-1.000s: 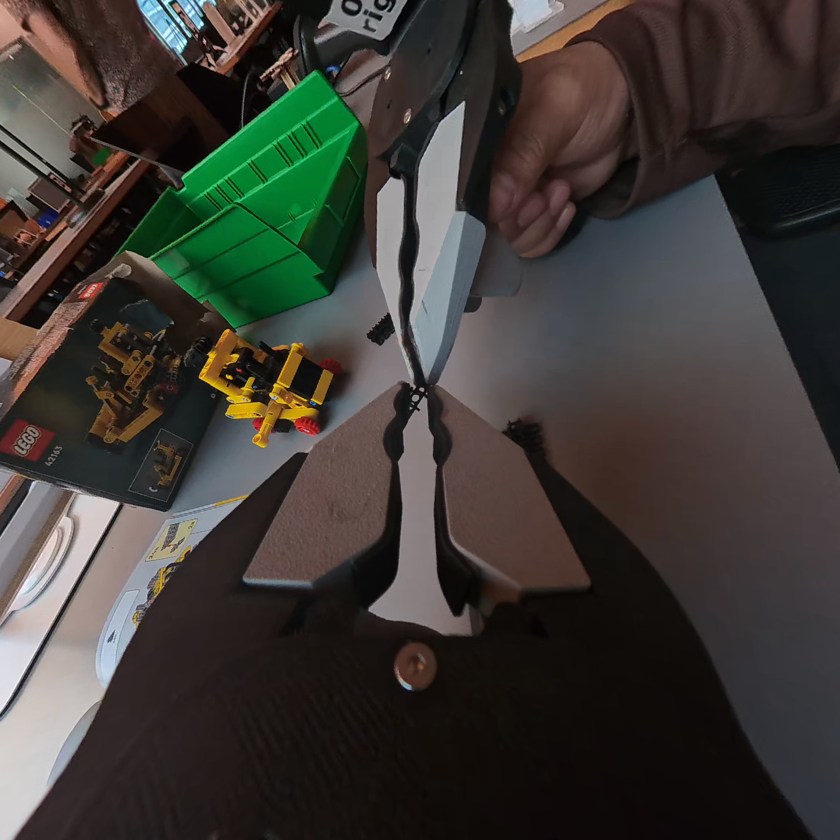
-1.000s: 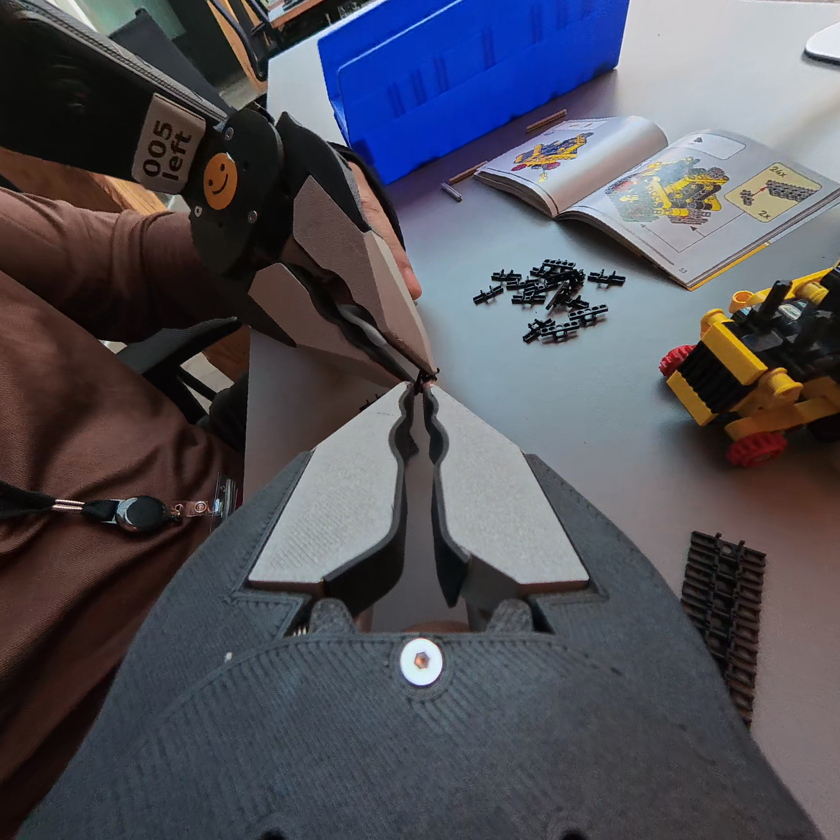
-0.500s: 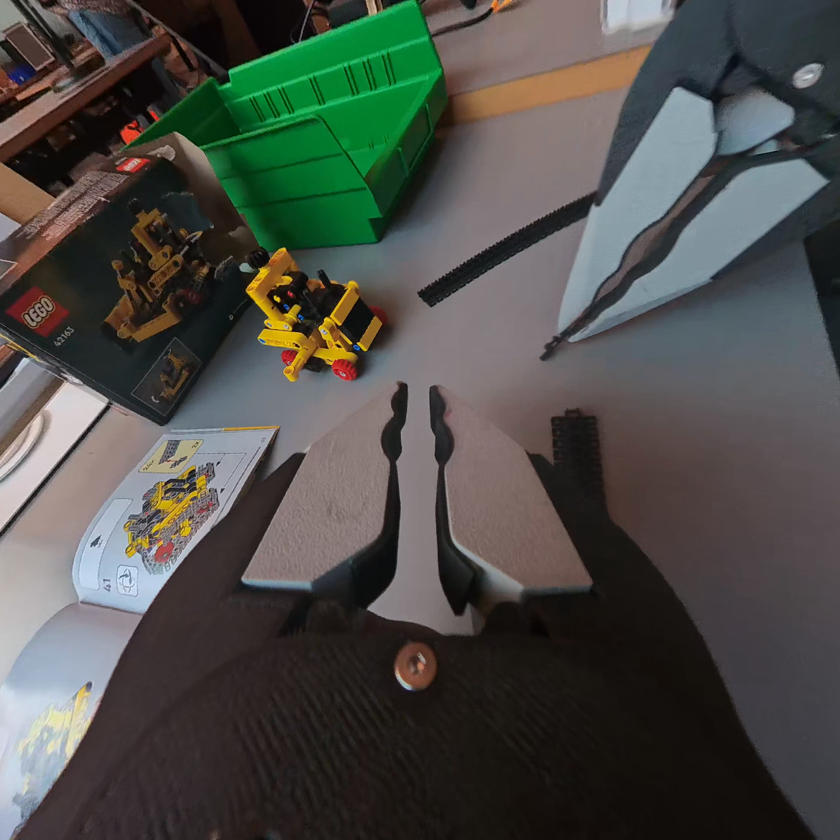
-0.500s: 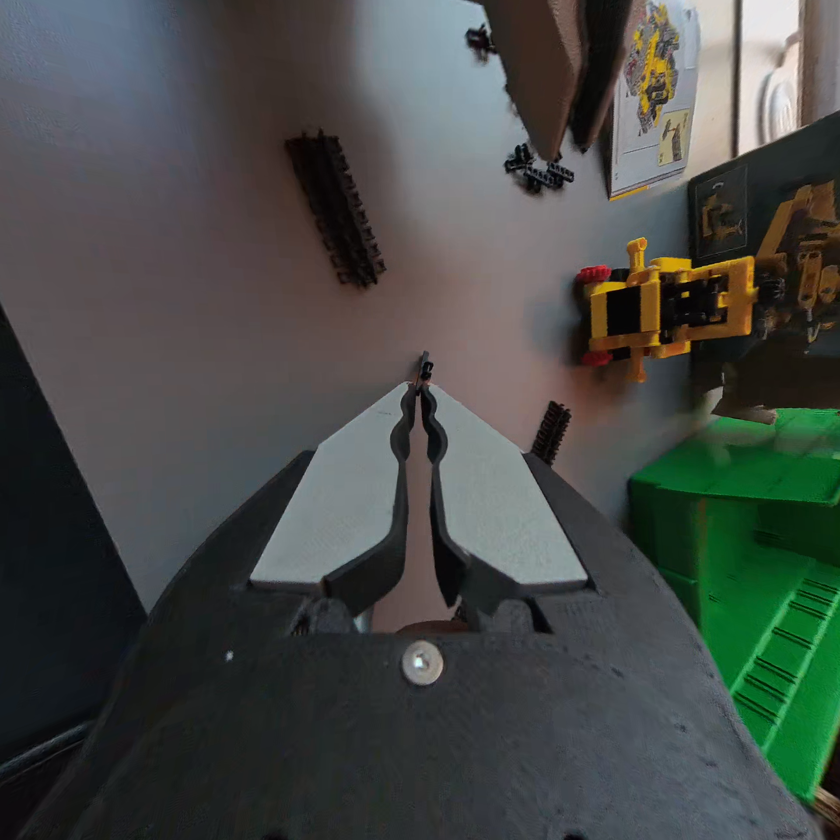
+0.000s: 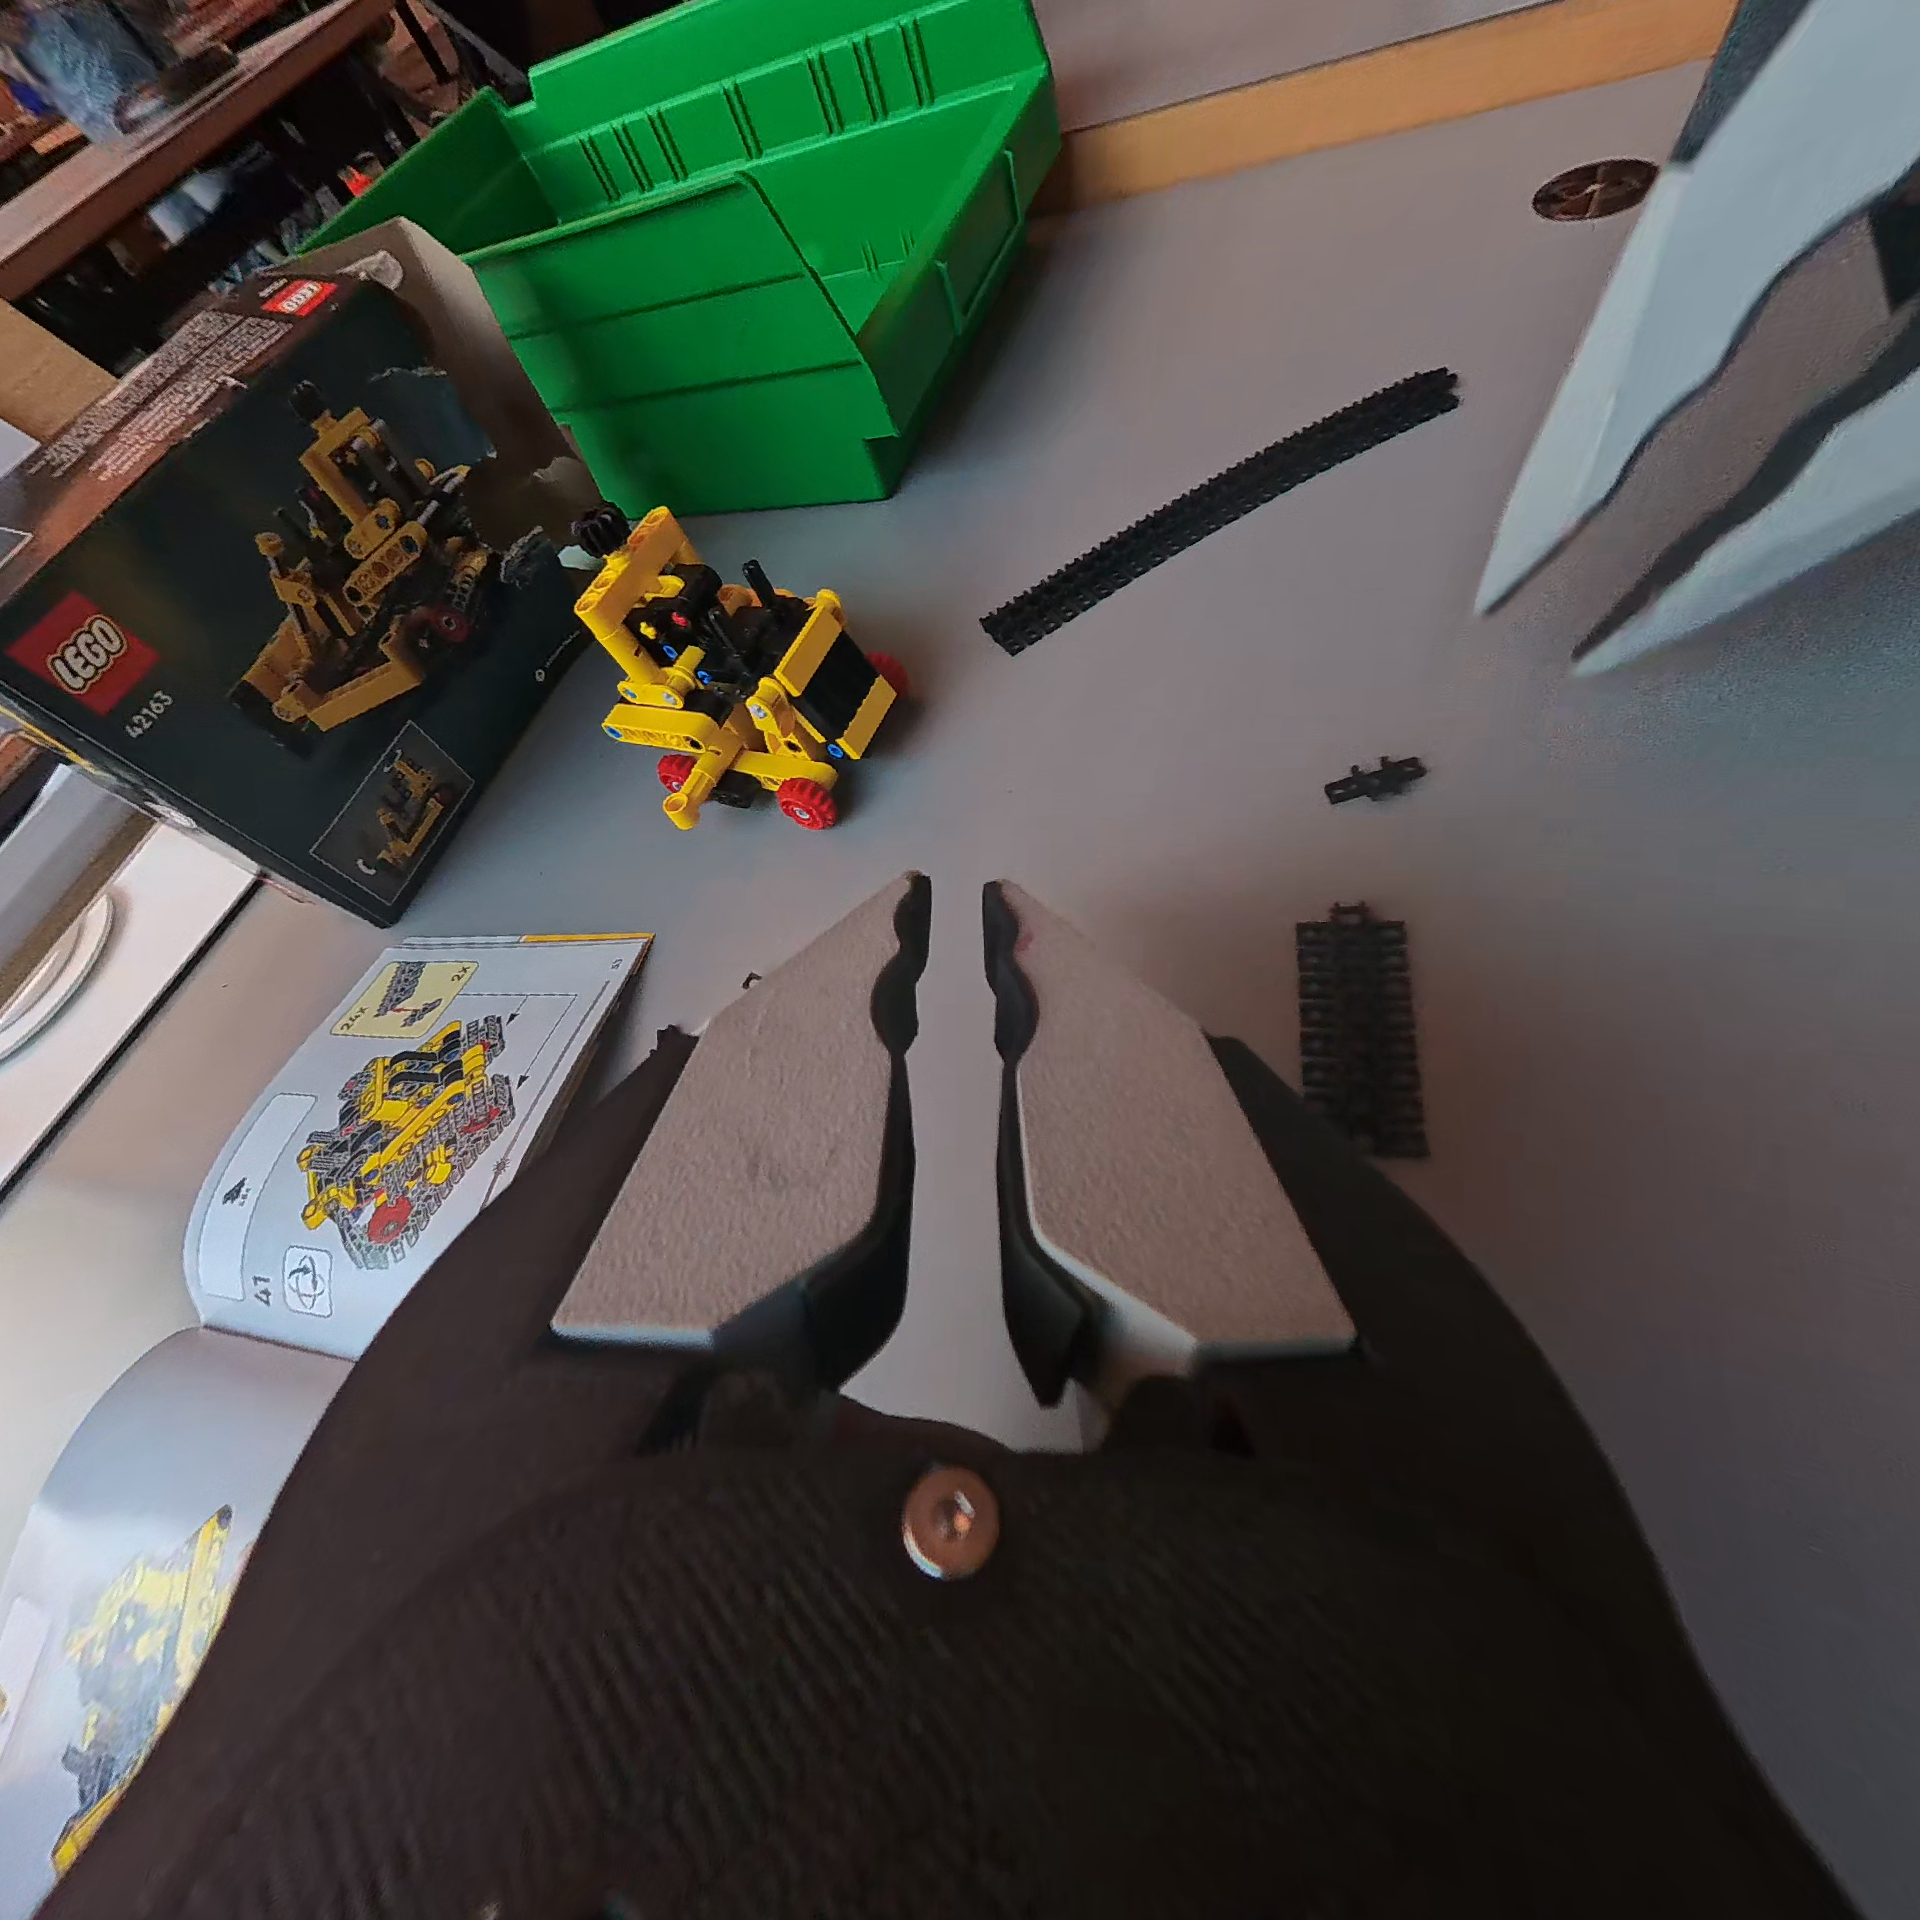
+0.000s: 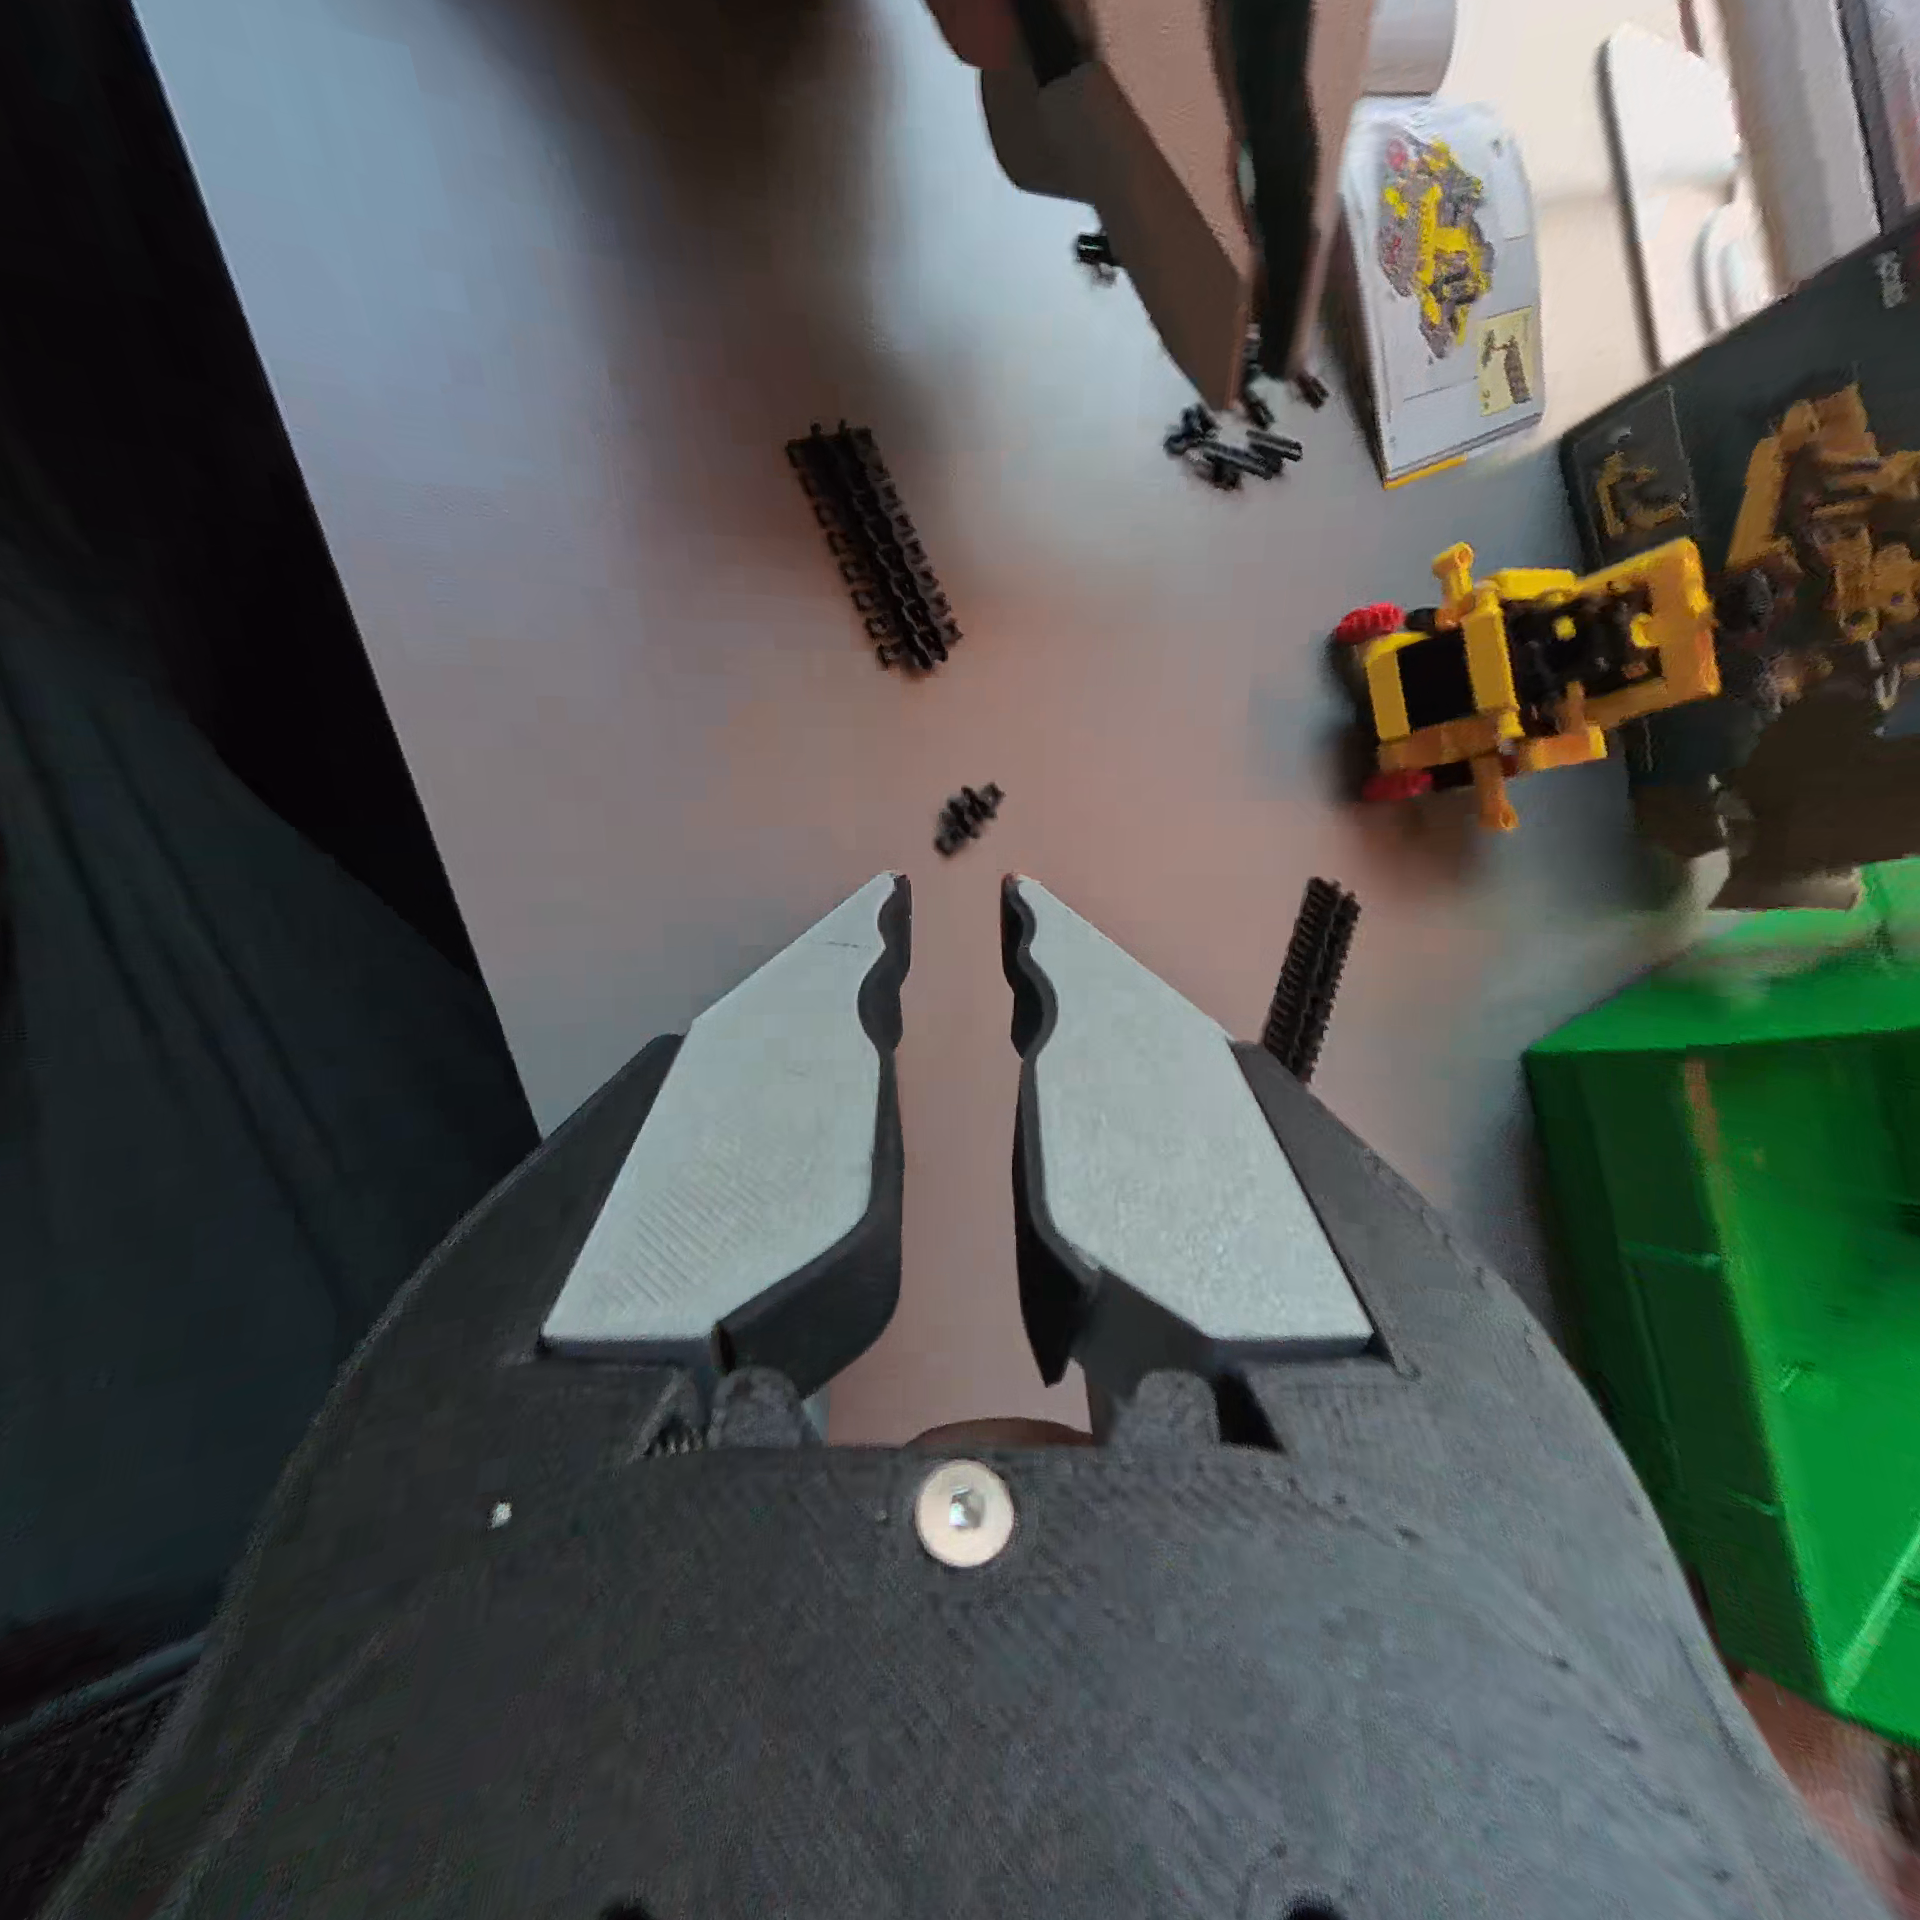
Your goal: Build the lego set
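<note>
The yellow-and-black lego bulldozer body (image 5: 743, 665) stands trackless; black linked track strips (image 5: 1221, 509) lie beside it, and a loose link (image 6: 967, 817). Left gripper (image 5: 956, 896) and right gripper (image 6: 956, 883) are narrowly parted, empty.

In the left wrist view, the bulldozer model (image 5: 743, 675) stands on the table (image 5: 1143, 260) between the box (image 5: 260, 592) at left and the long track strip (image 5: 1216, 509) at right. The bin (image 5: 748, 312) is behind it, the open booklet (image 5: 405, 1132) before it.
</note>
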Motion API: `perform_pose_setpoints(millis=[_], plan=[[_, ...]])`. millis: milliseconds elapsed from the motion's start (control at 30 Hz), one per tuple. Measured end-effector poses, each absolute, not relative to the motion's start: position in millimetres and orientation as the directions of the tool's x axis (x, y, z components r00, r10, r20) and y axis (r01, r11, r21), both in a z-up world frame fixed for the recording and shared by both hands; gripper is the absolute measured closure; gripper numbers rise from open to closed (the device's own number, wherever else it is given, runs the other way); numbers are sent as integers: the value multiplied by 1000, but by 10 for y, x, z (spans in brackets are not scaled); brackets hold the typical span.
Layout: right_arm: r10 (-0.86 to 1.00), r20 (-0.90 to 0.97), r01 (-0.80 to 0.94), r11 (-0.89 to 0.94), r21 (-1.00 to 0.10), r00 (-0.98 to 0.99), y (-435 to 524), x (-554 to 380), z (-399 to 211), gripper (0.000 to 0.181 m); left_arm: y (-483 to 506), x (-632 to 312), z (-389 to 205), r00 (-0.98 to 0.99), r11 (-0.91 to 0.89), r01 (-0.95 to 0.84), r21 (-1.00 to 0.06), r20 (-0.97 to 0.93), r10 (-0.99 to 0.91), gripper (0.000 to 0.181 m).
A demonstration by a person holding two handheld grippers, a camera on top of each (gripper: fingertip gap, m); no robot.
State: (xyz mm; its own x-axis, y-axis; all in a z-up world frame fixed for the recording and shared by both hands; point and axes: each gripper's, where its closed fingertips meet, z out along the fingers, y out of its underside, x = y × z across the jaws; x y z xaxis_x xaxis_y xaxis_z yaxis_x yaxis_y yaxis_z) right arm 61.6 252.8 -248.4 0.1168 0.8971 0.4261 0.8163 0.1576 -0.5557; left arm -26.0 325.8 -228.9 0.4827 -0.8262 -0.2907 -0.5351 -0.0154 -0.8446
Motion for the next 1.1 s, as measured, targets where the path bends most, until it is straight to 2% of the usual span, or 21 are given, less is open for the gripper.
perform_pose_setpoints(millis=[167,233,333,500,700,1100], plan=[[865,387,742,26,-670,319,2769,1239,-2064,174,3234,-246,-2303,470,-18,-536,-844,-280,-837,174],[895,293,687,-20,-726,336,2700,1336,-1978,174,3135,-200,-2366,416,-25,-551,-834,-249,-875,175],[910,268,662,-10,-750,318,2646,1310,-2016,174,2919,-129,-2491,311,-58,-583,-810,-157,-937,172],[951,204,669,-3,-743,231,2589,997,-2290,173,2672,-81,-2533,197,-91,-584,-807,-32,-980,171],[975,174,696,27,-718,142,2688,698,-2478,176,2601,-57,-2569,171,-103,-598,-795,-1,-985,169],[993,98,737,15,-676,69,2691,506,-2753,177,2528,-14,-2726,162,-71,-685,-725,-56,-985,168]])
